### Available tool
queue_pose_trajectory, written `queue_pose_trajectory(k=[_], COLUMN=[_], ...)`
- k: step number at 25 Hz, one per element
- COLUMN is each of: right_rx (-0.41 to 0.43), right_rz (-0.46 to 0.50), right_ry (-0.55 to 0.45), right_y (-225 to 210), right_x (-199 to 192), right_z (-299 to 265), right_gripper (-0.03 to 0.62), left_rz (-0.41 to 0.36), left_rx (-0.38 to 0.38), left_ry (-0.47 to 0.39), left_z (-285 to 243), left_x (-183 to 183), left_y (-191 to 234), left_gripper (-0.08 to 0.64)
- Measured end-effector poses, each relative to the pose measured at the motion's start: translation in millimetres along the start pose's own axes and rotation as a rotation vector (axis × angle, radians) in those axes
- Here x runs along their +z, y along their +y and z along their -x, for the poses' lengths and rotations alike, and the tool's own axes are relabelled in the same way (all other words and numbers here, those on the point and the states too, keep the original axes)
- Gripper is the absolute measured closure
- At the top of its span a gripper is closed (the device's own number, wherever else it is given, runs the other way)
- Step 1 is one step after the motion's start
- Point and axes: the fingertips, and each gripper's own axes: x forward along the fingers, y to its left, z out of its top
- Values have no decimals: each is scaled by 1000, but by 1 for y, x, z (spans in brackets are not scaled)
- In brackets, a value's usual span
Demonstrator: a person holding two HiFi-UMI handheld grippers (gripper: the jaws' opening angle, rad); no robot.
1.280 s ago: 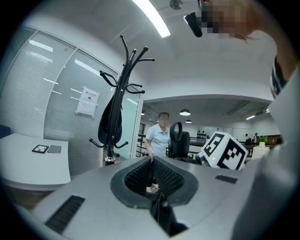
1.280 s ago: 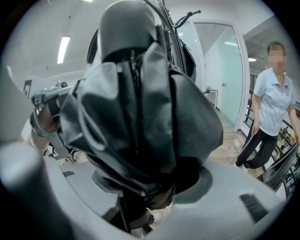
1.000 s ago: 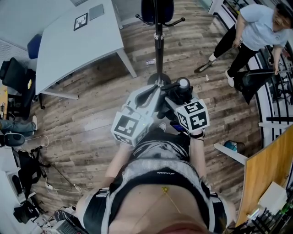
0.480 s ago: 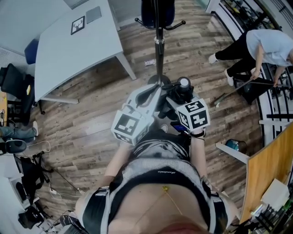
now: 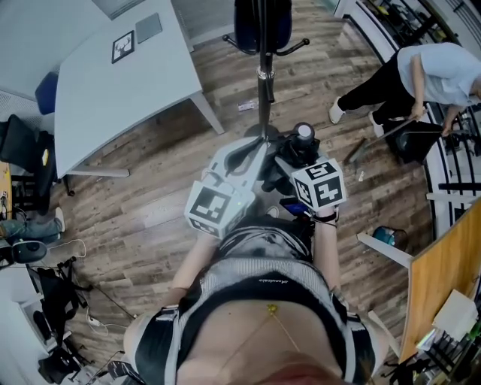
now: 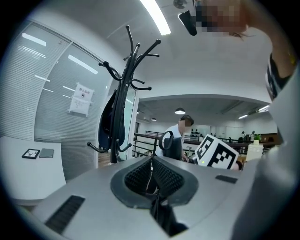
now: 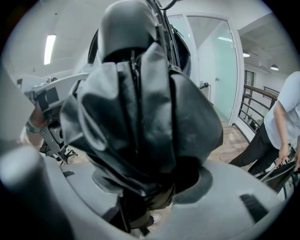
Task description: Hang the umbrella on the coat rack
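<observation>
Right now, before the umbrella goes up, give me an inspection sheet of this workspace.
Surface: wood-plank floor; white table off to the left.
Job's things: folded black umbrella; coat rack straight ahead, with a dark blue item hanging on it.
Clutter: marker card and grey slab on the table.
Grippers: left gripper, jaws together on a thin strap; right gripper, jaws clamped on the umbrella.
Cables: loose cables on the floor, far left.
Surroundings: a person bending over at the right.
</observation>
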Motion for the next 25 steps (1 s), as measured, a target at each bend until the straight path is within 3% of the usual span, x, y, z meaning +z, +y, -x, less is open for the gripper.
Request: queue_pose_trajectory(k=[19, 25], right_rx=[-54, -73], right_rz=[-69, -87], right_ry=[28, 30], right_y=[-13, -19], right_x=[9, 13], right_z=[-33, -42], right_gripper=[334, 334], left_rz=[12, -22], left_rx=[-104, -137], left_ry=[-5, 18], left_z=[-18, -26], left_x=[4, 2], left_y=[33, 38], left_gripper=[546, 546])
